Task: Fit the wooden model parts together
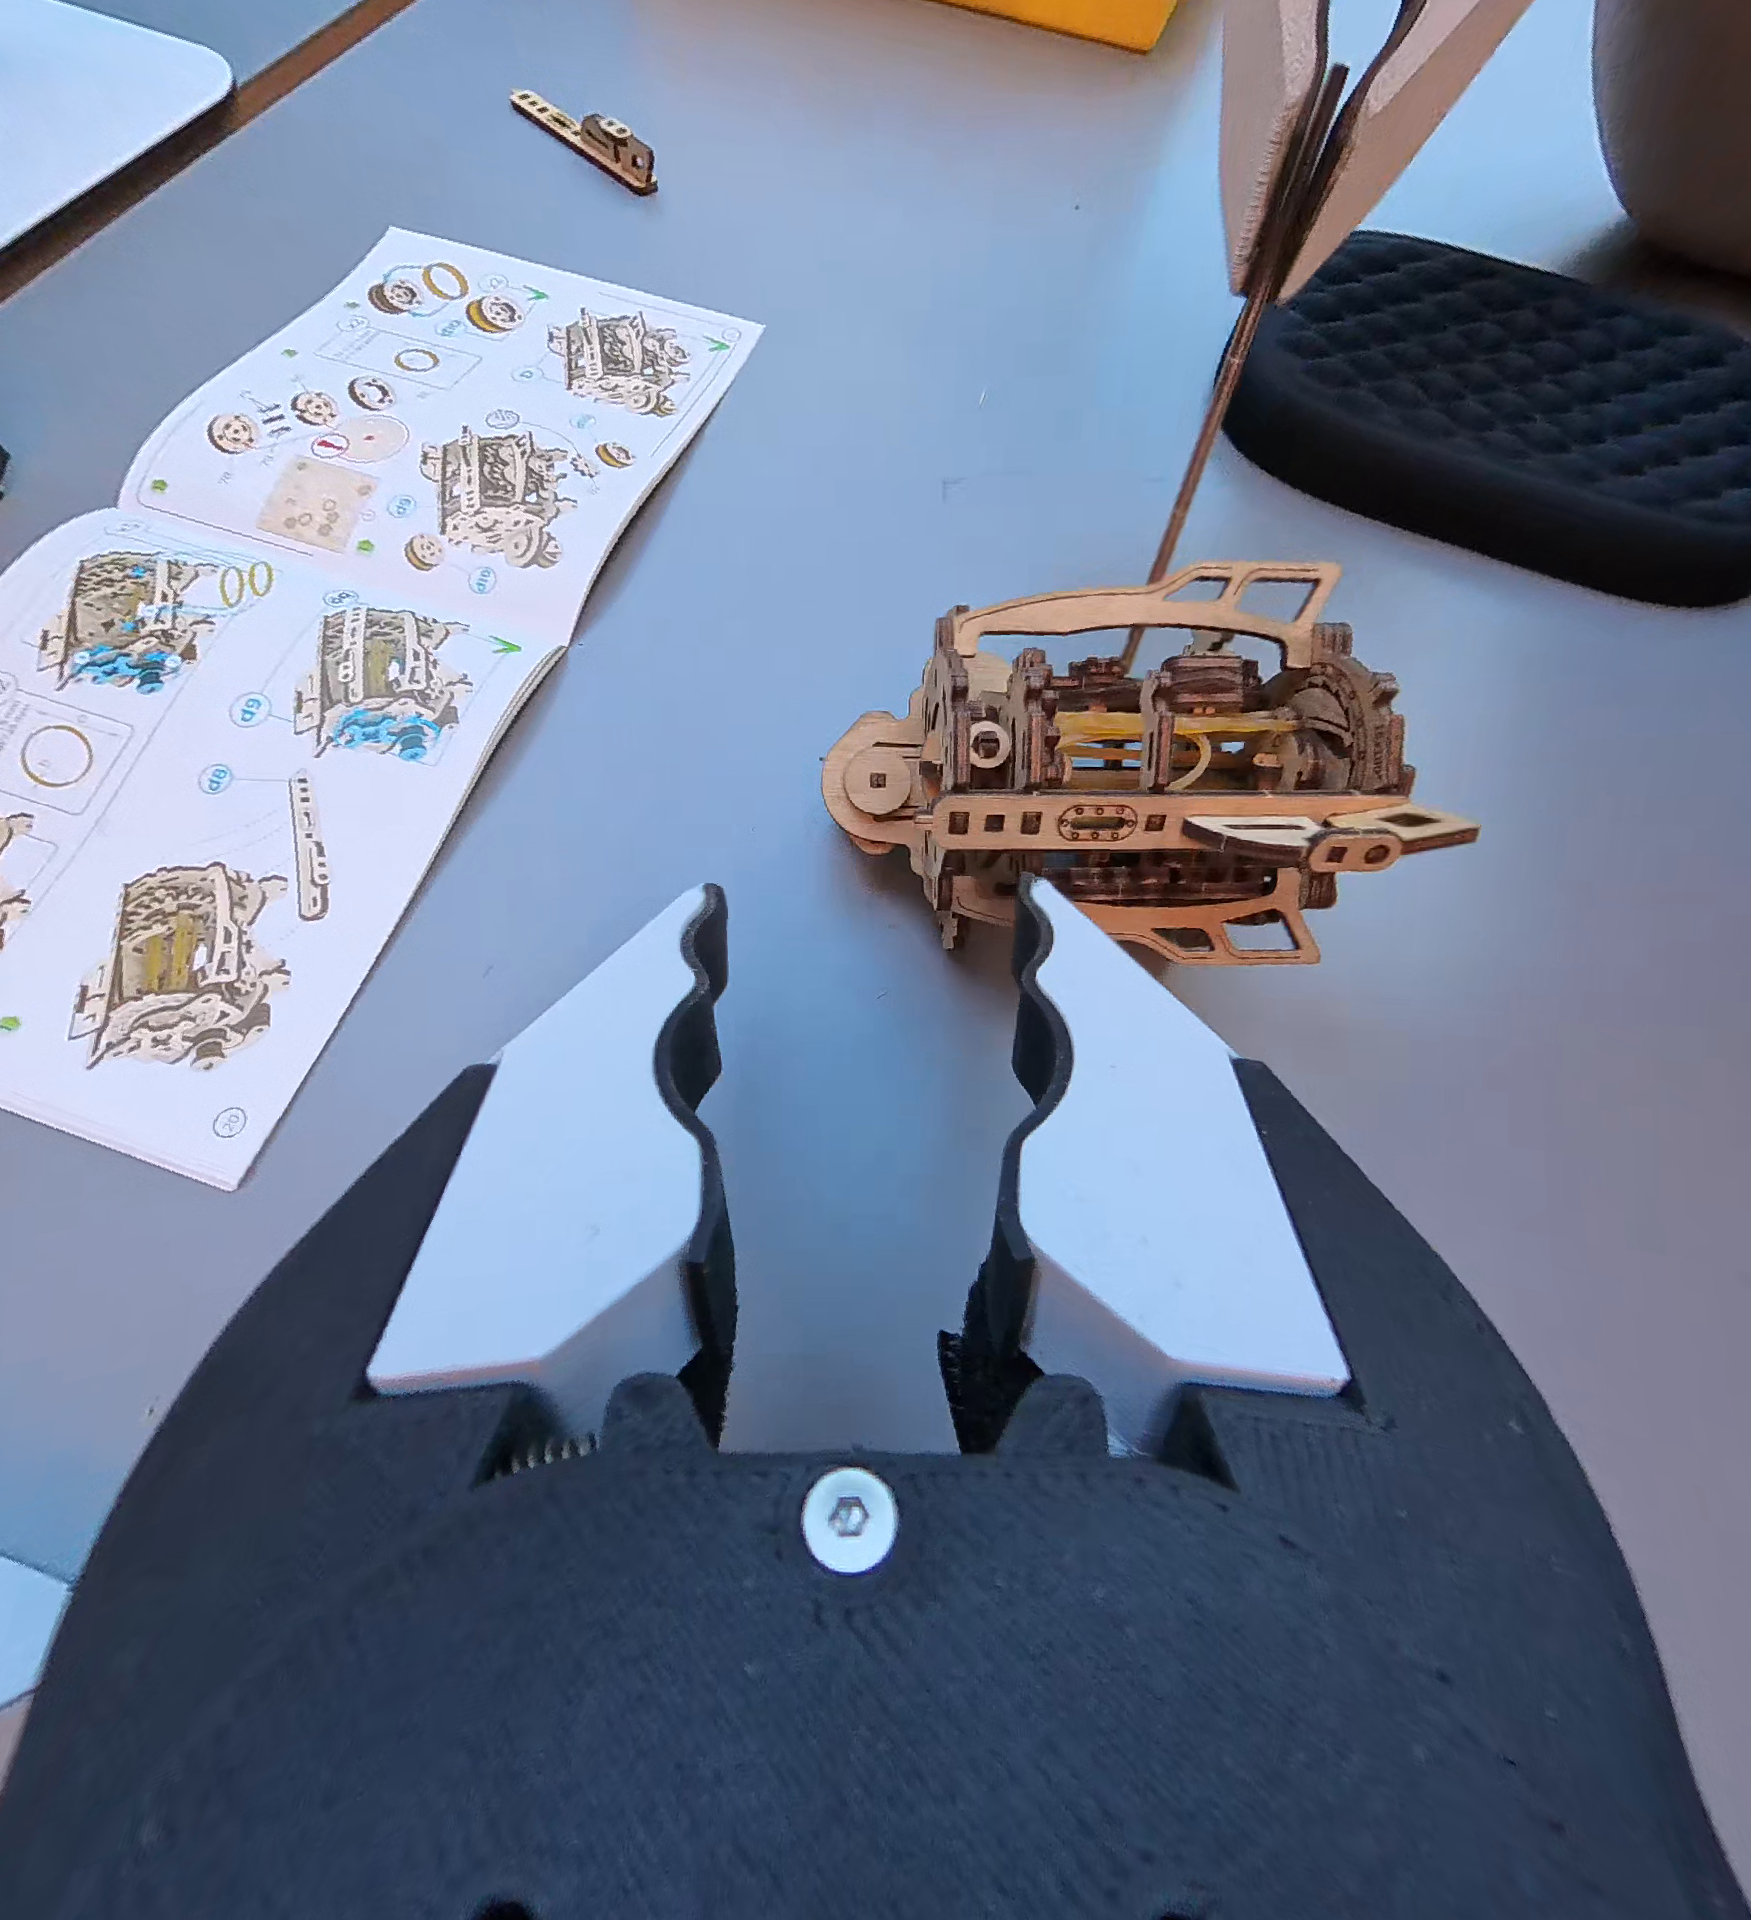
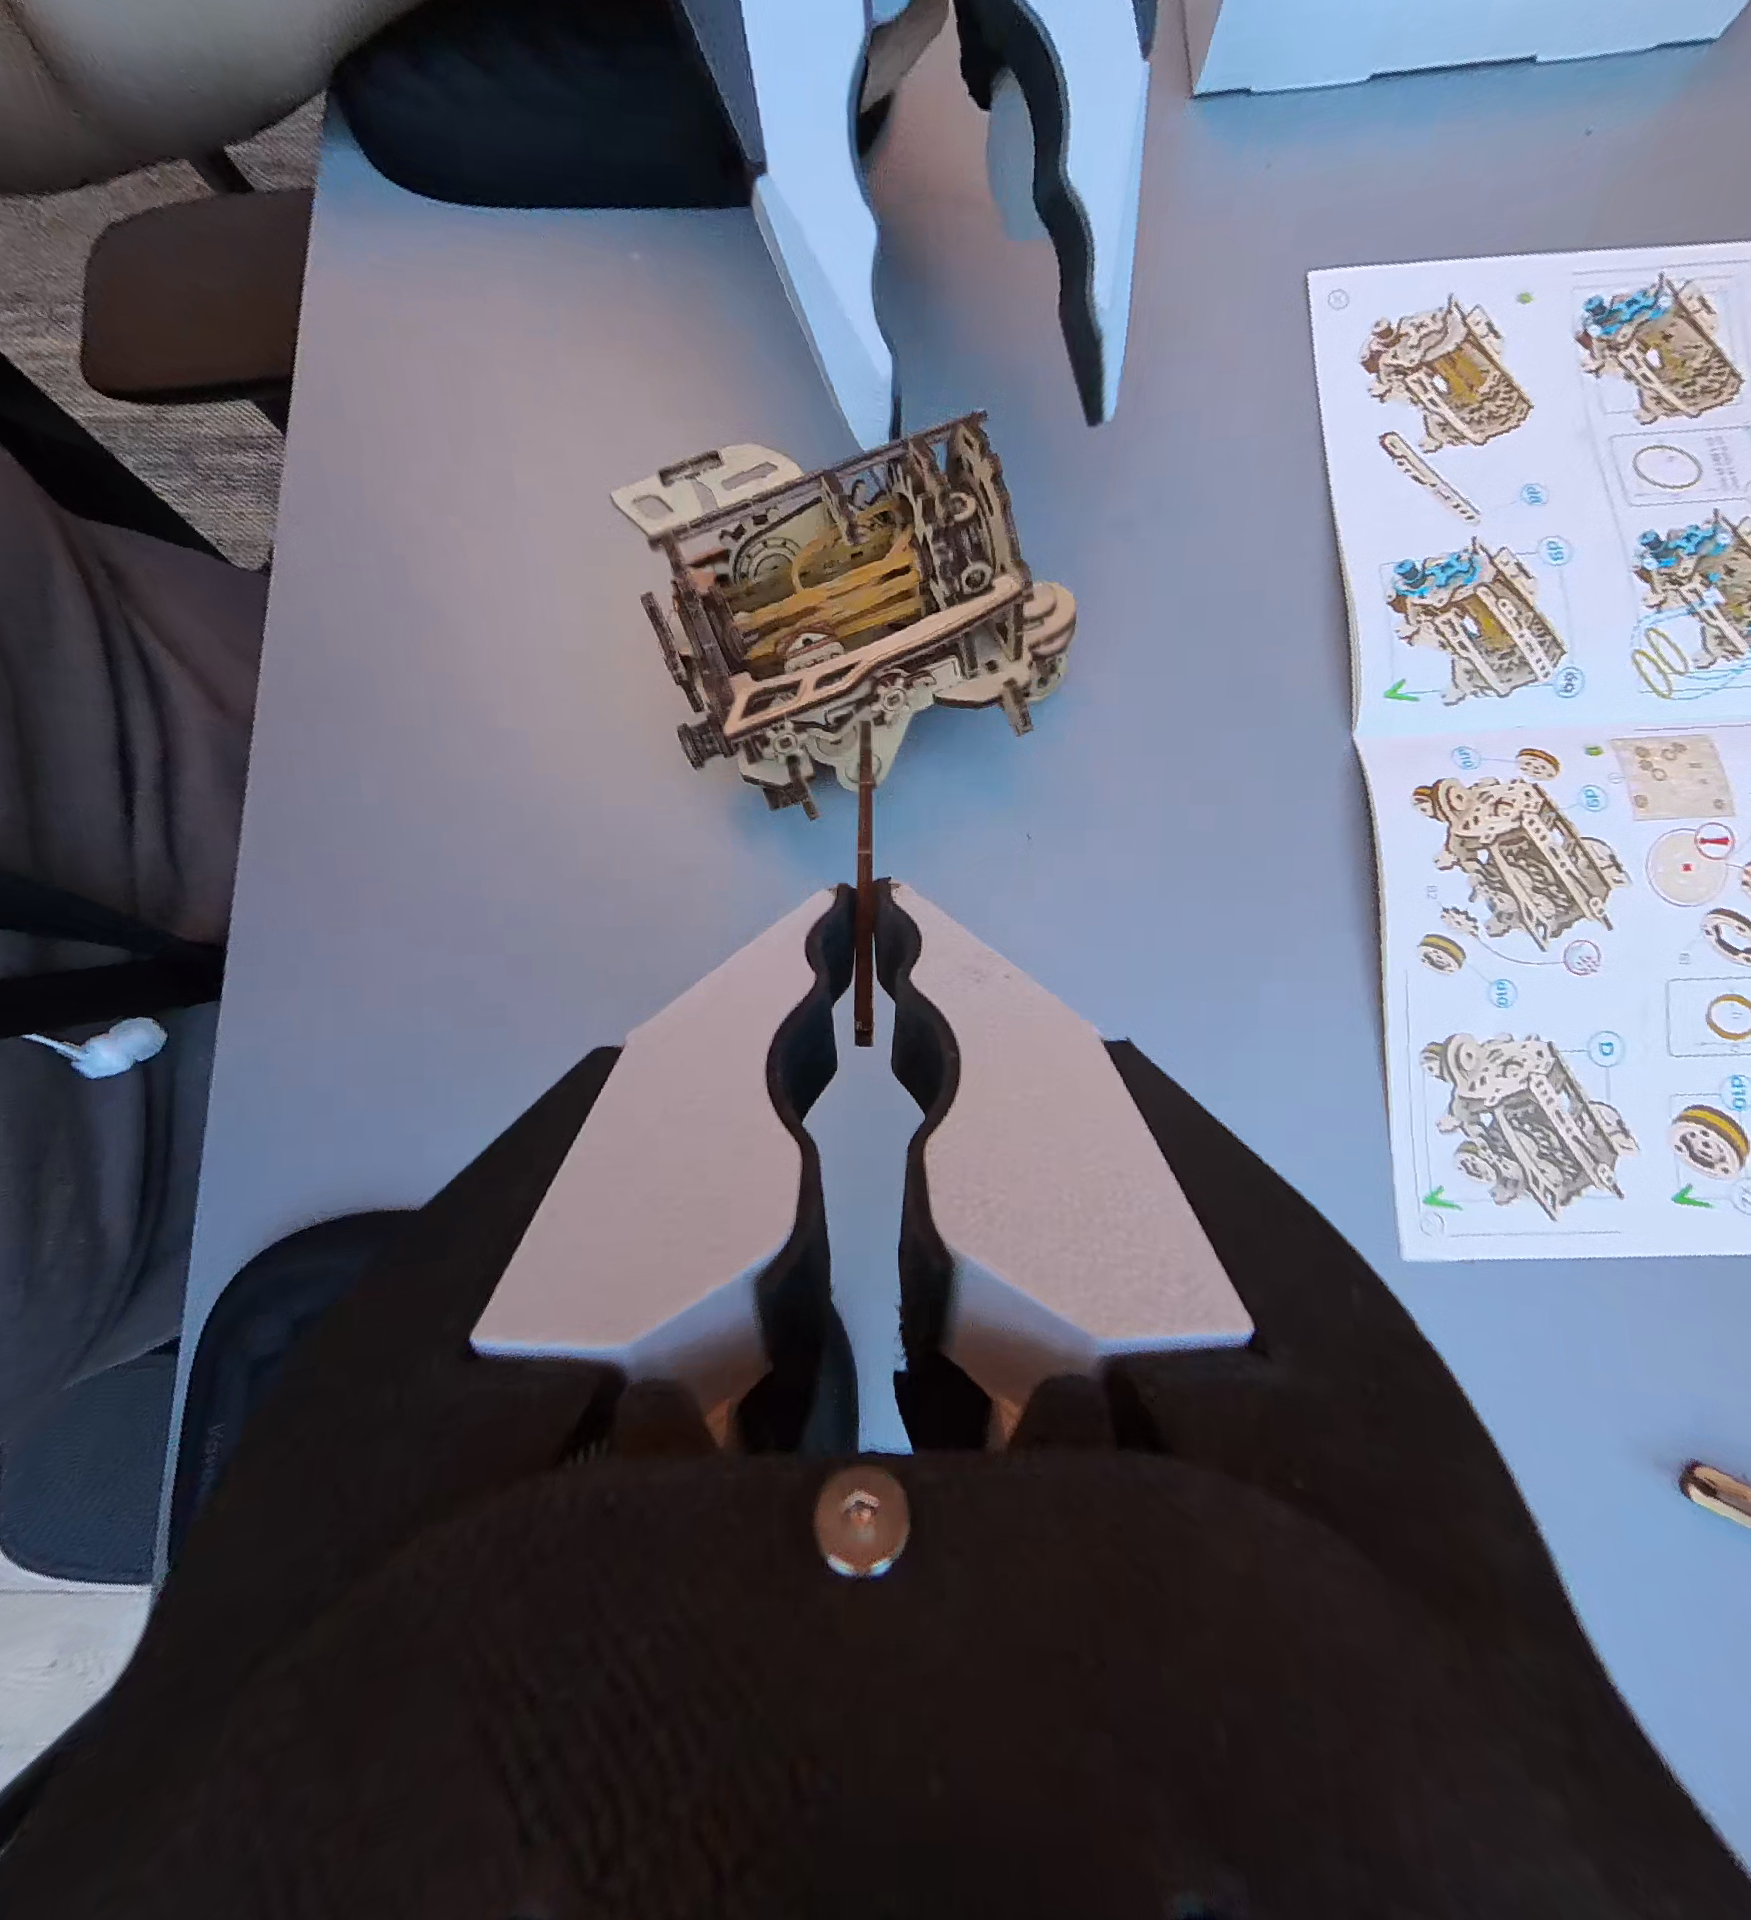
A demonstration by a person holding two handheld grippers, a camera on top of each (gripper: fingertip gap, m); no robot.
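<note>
Grey table (image 2: 497,416); right-wrist-only: thin stick (image 2: 864,935) in right hand-held gripper (image 2: 863,896).

an open instruction booklet (image 1: 310,665) is laid flat on the grey worktop (image 1: 954,312). a black quilted pad (image 1: 1515,416) is seen well apart from the booklet, a yellow sheet (image 1: 1068,21) beyond, and a white box (image 2: 1453,42) near it.

Laser-cut plywood model (image 1: 1141,758), pale faces, dark scorched edges, yellow rubber bands (image 2: 829,603) inside. Thin wooden strip (image 2: 863,904) sits between matt black ridged pads (image 2: 819,997). Grey table (image 1: 850,364) is smooth, matt. Instruction booklet (image 1: 310,665) is printed paper; wrist rest (image 1: 1536,416) is quilted black fabric.
</note>
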